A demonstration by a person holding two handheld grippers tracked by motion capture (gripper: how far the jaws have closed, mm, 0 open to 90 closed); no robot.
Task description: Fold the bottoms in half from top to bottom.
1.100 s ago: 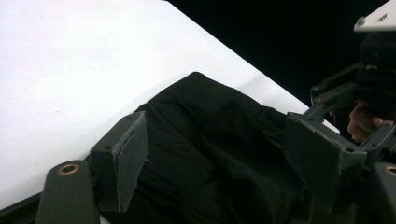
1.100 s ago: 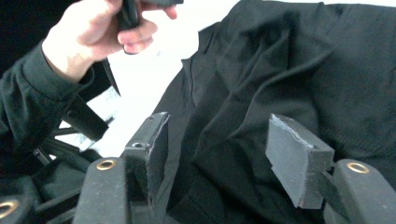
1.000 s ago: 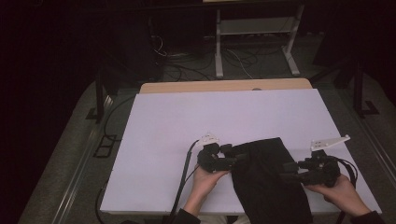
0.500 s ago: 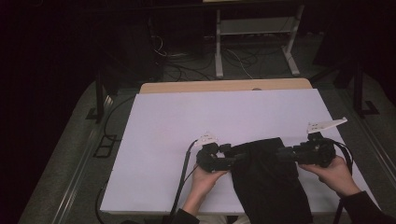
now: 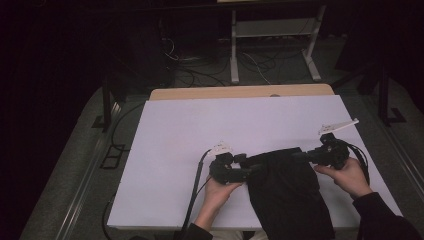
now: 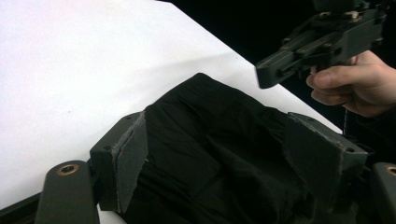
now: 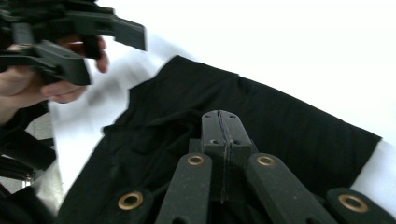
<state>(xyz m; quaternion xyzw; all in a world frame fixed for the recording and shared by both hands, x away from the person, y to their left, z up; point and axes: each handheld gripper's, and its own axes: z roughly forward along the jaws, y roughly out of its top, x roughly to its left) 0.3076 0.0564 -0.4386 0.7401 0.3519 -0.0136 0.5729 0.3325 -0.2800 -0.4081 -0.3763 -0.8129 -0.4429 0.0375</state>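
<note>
A black garment (image 5: 285,195) lies crumpled on the white table (image 5: 240,125) near its front edge and hangs over it. My left gripper (image 5: 252,167) is at the cloth's left top corner. It stands open, and the black garment (image 6: 215,140) is bunched between its two grey pads (image 6: 133,163). My right gripper (image 5: 300,154) is at the cloth's top right corner, its jaws pressed together (image 7: 224,123) just above the black garment (image 7: 280,116). I see no cloth pinched in it. The right gripper (image 6: 275,70) hovers past the cloth's far edge, held by a hand.
A wooden strip (image 5: 240,92) borders the table's far side. Beyond it a white metal frame (image 5: 270,45) and loose cables (image 5: 190,60) sit on the dark floor. A black cable (image 5: 195,185) trails from the left gripper over the front edge.
My right gripper has moved away from me and leftward, from the garment's right side to its top right corner. The left gripper has stayed in place.
</note>
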